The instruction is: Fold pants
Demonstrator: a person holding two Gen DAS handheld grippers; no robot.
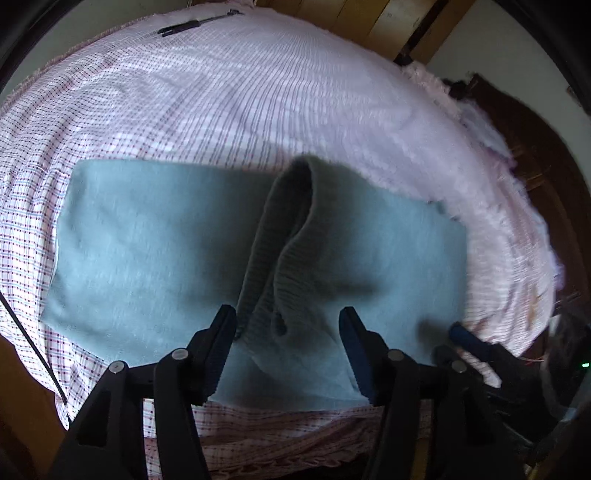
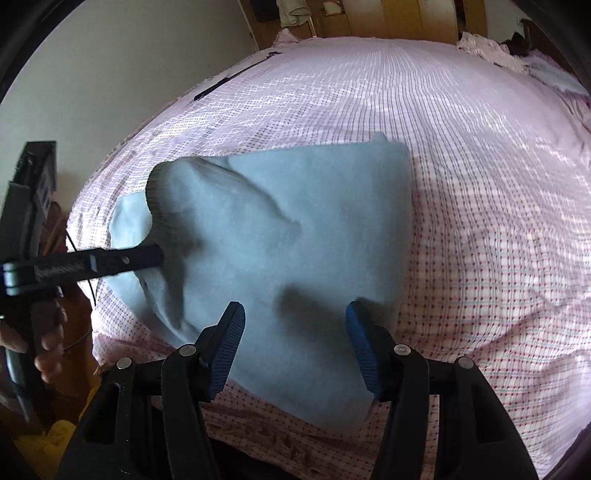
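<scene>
Light blue pants (image 1: 147, 251) lie folded across a checked bed sheet (image 1: 184, 110). Their grey ribbed band (image 1: 273, 251) stands up in a fold near the middle. My left gripper (image 1: 288, 332) hovers over that band with its jaws apart; the band sits between the fingers and neither pad presses it. In the right wrist view the pants (image 2: 295, 206) fill the centre, and the left gripper (image 2: 147, 254) reaches in from the left at the ribbed band (image 2: 162, 206). My right gripper (image 2: 295, 332) is open just above the near part of the pants, holding nothing.
A black strap (image 1: 195, 24) lies on the far side of the bed. A fluffy pink blanket (image 1: 461, 155) is bunched at the right edge, with dark wooden furniture (image 1: 535, 147) beyond. A person's hand (image 2: 48, 343) holds the left gripper's handle. The near bed edge (image 2: 258, 432) runs below the fingers.
</scene>
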